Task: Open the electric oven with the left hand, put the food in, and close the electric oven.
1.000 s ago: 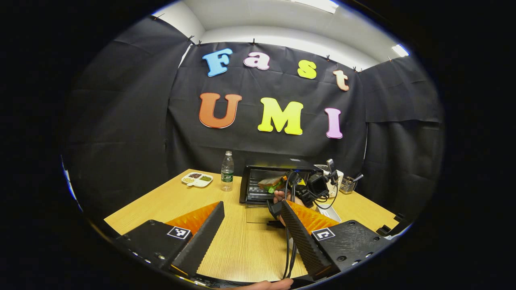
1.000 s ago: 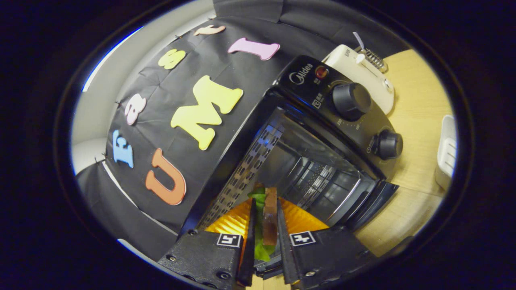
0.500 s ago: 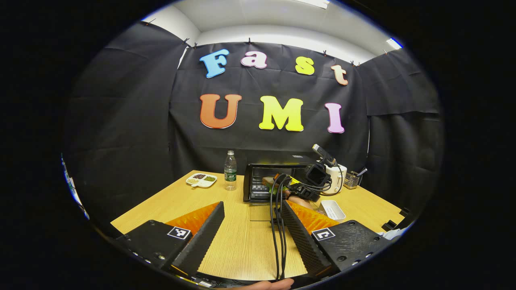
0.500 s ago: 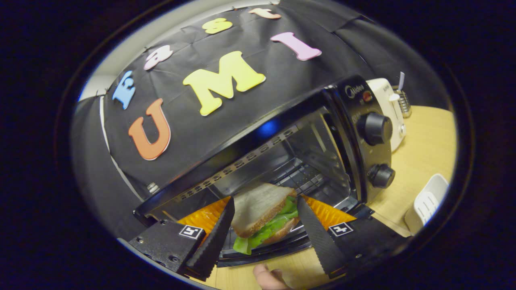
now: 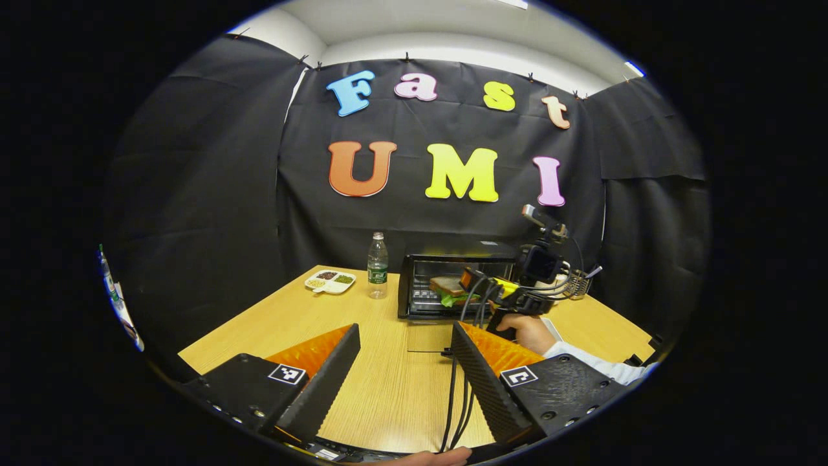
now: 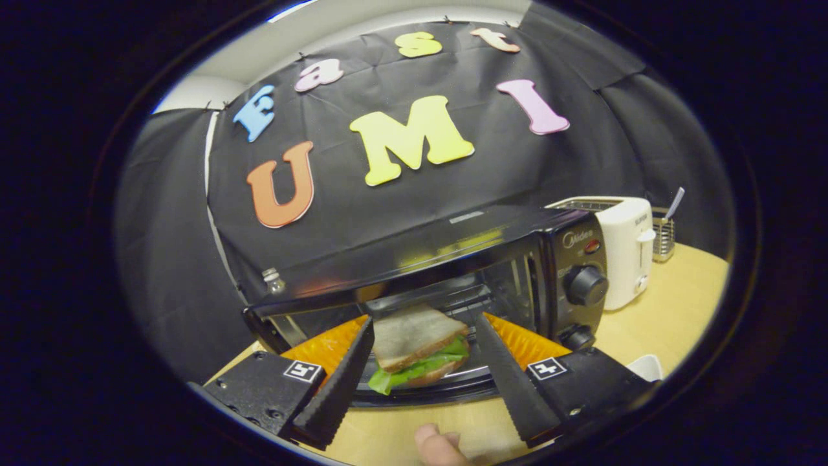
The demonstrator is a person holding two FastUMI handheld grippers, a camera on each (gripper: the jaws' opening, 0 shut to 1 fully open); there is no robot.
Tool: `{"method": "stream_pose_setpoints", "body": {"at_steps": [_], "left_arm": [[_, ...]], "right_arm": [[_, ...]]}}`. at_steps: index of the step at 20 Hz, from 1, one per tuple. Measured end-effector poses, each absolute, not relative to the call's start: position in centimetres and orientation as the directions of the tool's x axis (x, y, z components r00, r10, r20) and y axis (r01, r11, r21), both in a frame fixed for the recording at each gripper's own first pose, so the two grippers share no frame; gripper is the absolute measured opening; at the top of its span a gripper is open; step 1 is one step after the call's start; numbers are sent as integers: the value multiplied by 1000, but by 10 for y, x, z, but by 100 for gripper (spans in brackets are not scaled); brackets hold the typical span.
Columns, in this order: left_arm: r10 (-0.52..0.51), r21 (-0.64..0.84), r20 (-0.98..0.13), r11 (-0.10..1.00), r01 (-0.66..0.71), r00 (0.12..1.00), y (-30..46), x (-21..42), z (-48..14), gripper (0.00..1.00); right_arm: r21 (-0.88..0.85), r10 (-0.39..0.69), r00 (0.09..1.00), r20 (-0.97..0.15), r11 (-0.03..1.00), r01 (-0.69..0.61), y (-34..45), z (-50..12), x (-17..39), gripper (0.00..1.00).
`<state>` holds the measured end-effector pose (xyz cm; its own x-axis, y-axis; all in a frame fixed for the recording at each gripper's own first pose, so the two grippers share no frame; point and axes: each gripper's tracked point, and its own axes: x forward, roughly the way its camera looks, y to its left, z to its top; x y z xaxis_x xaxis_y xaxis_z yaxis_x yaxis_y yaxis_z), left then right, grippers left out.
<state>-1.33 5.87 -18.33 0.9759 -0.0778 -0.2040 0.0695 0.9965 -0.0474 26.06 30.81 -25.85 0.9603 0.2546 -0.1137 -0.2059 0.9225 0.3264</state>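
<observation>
Resting inside the open electric oven (image 6: 453, 272) at the far side of the counter (image 5: 381, 388), the sandwich (image 6: 414, 346) lies on the rack, free of the right claw (image 6: 424, 369), whose fingers stand spread on either side of it. The left claw (image 5: 404, 369) hangs spread over the near counter, gripping nothing. A water bottle (image 5: 377, 265) stands left of the oven, a white toaster (image 6: 624, 249) to its right.

We log a brand mark on the electric oven (image 6: 453, 246) panel, above its upper knob. Print on the toaster (image 6: 624, 252) and the bottle (image 5: 377, 265) label is too small to read. Square coded markers (image 5: 286, 373) sit on the left gripper (image 5: 404, 330) and the right gripper (image 6: 425, 320).
</observation>
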Motion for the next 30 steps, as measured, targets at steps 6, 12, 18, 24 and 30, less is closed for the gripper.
{"method": "stream_pose_setpoints", "body": {"at_steps": [6, 12, 18, 24, 30], "left_arm": [[-122, -54, -284, 992, 111, 951, 34, 27, -214, 94], [-210, -88, -410, 978, 190, 888, -20, 59, -275, 94], [-227, -60, -524, 971, 230, 821, -69, 74, -327, 94], [-206, -58, -629, 974, 218, 749, -96, 78, -368, 94], [-131, -19, -665, 987, 159, 735, -99, 96, -378, 94]], "right_arm": [[232, 277, 959, -57, 938, -257, 249, -215, 204, 100], [84, 253, 966, 43, 963, -256, 179, -149, 146, 100], [114, 261, 960, 99, 956, -271, 122, -86, 95, 100], [117, 120, 989, 86, 985, -130, 27, -75, 74, 100], [92, 113, 990, 81, 988, -120, -4, -79, 69, 100]]}}
